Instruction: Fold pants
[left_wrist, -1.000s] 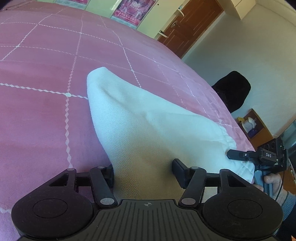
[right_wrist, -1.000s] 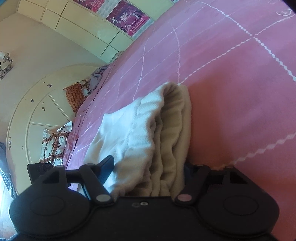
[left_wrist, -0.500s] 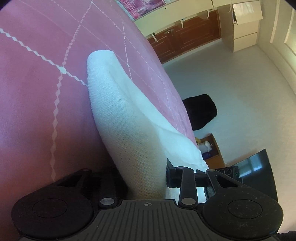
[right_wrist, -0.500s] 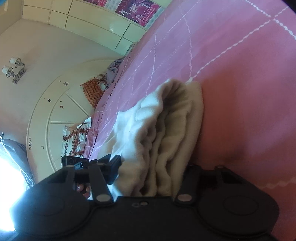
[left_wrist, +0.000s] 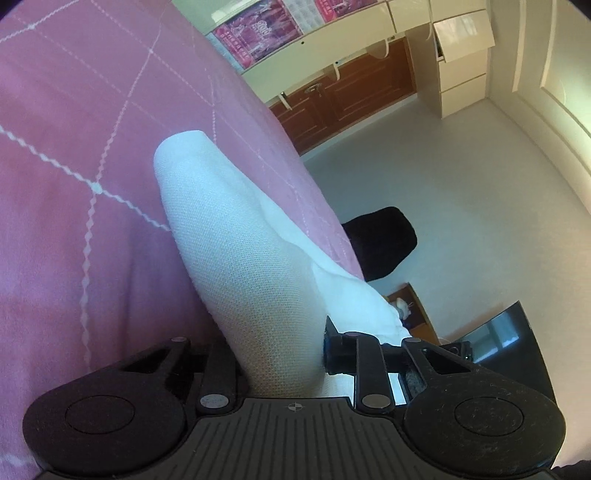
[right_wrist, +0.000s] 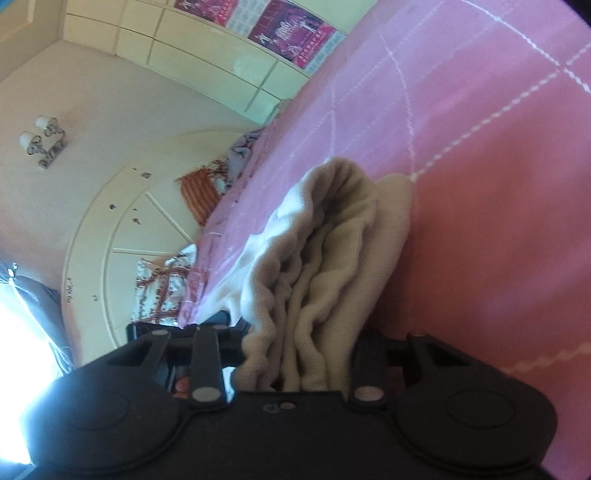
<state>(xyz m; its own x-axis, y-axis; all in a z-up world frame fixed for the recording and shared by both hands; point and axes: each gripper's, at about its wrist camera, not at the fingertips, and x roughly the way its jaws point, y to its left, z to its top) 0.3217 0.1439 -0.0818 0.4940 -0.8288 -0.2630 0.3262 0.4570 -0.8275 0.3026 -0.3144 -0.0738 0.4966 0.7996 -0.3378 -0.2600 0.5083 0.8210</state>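
Observation:
White pants (left_wrist: 236, 258) lie folded on a pink bedspread (left_wrist: 74, 129). My left gripper (left_wrist: 273, 354) is shut on one end of the pants, the cloth bunched between its fingers. My right gripper (right_wrist: 299, 350) is shut on the gathered waistband end of the pants (right_wrist: 332, 258). The far fold rests on the bed; the held ends are lifted. The right gripper's body shows at the lower right of the left wrist view (left_wrist: 454, 349).
The bed edge runs close on the right in the left wrist view, with a black chair (left_wrist: 384, 240) and pale floor (left_wrist: 461, 166) beyond. In the right wrist view, pillows (right_wrist: 162, 288) and a round headboard (right_wrist: 122, 221) are at the left.
Both grippers have tilted and swung with the pants. The views now show more of the room and less of the bed. The grips have not changed.

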